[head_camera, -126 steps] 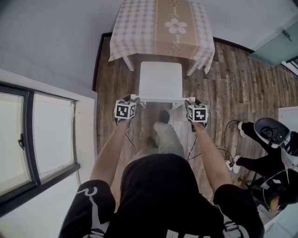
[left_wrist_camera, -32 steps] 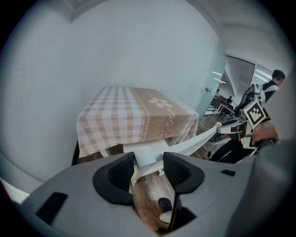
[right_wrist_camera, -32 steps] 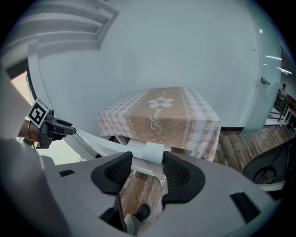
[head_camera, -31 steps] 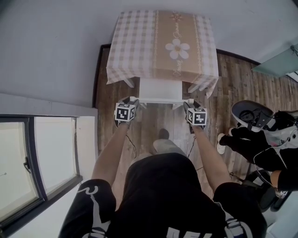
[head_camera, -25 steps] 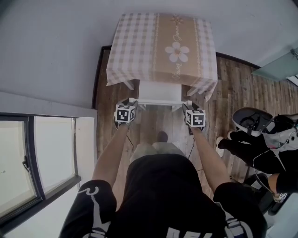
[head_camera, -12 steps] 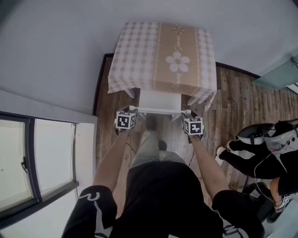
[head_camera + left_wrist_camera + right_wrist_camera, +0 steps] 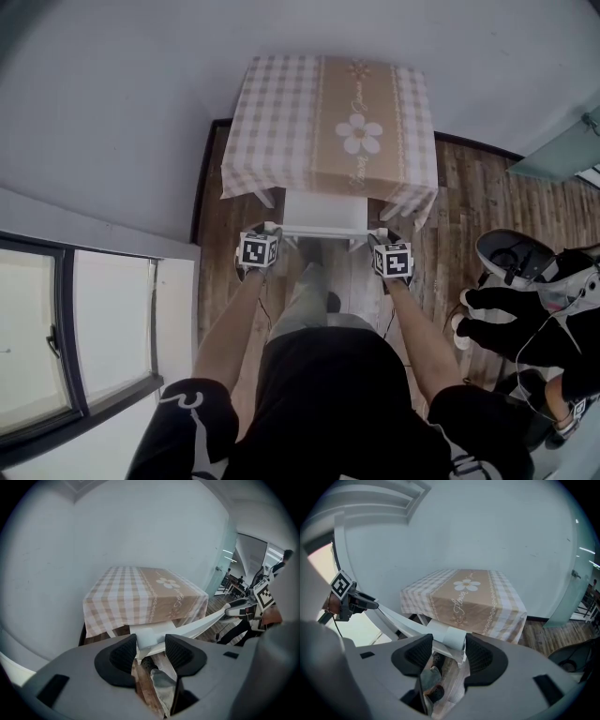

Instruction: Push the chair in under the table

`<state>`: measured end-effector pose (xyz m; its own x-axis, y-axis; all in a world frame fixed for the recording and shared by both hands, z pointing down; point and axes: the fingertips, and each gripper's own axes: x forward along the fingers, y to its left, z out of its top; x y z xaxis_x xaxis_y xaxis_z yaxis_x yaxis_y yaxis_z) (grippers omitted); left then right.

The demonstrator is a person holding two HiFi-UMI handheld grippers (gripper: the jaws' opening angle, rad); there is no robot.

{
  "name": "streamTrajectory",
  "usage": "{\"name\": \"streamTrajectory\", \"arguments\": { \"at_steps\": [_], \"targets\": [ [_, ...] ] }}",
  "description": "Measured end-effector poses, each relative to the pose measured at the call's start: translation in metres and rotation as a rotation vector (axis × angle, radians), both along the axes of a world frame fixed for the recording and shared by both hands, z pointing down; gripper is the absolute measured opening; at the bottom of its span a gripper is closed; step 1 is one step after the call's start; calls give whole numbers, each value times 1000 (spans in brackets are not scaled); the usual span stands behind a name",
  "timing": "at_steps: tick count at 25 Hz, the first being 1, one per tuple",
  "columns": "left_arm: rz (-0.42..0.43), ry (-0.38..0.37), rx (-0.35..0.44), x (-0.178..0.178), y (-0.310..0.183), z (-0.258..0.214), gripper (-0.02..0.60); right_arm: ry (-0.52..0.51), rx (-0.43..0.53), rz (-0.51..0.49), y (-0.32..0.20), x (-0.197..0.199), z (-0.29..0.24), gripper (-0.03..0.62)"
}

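1. Since the earliest frame the chair (image 7: 323,214) has slid far in under the table (image 7: 328,122). Its whole seat was clear on the floor then; now only a strip of seat and the back rail (image 7: 323,232) show outside the cloth's near edge.
2. The table stands against the wall straight ahead of the person. The chair lies between the two, its rail running left to right, across the line of push.
3. The left gripper (image 7: 274,232) pinches the rail's left end and the right gripper (image 7: 378,238) its right end, each pair of jaws closed on a white corner. Neither is nearer.
4. Any push left likely runs straight forward, with even pressure on both ends to keep the rail square.
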<state>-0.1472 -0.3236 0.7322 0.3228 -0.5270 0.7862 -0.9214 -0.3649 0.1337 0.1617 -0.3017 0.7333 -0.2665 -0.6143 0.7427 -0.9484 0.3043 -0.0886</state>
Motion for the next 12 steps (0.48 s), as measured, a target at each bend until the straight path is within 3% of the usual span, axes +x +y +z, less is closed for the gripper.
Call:
{"name": "streamTrajectory", "arguments": {
  "at_steps": [12],
  "targets": [
    [9,4,17,-6,-28,1,209,8,4,19,-24,-5,1,235]
  ]
}}
